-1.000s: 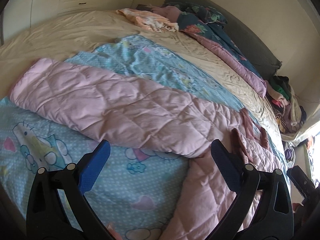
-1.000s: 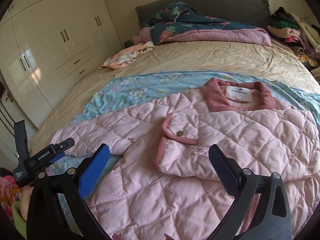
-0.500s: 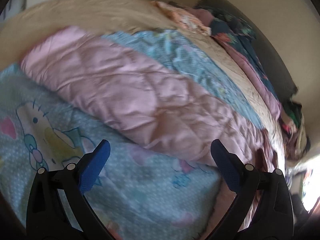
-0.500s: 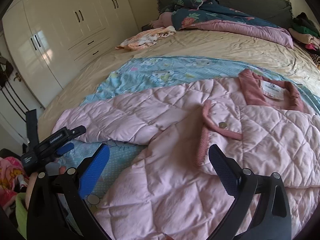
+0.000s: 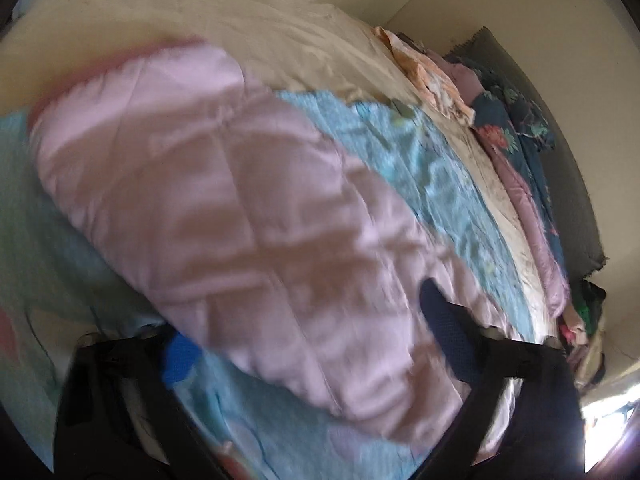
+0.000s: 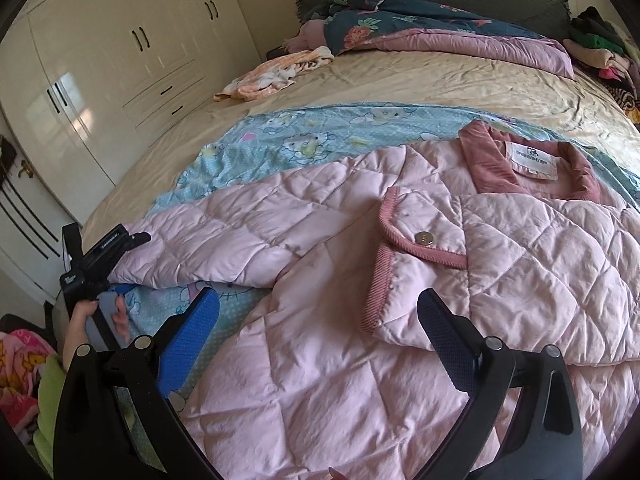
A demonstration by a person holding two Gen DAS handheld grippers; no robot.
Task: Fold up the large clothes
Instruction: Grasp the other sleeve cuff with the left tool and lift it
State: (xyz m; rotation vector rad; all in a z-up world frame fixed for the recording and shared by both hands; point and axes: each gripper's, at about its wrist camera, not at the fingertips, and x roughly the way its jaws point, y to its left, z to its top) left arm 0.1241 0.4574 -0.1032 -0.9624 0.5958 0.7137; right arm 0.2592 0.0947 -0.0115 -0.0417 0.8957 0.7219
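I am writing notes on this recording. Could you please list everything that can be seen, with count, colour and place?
quilted jacket: one, pale pink with darker pink collar, spread on the bed, one sleeve stretched out sideways
cartoon sheet: one, light blue, under the jacket
bed cover: one, beige, on the bed
duvet: one, dark floral with pink underside, at the headboard
small garment: one, orange-white, near the duvet
clothes pile: one, mixed colours, far corner
wardrobe: one, cream, beside the bed
left gripper: black, blue pads, closing around the sleeve
right gripper: black, blue pads, open above the jacket
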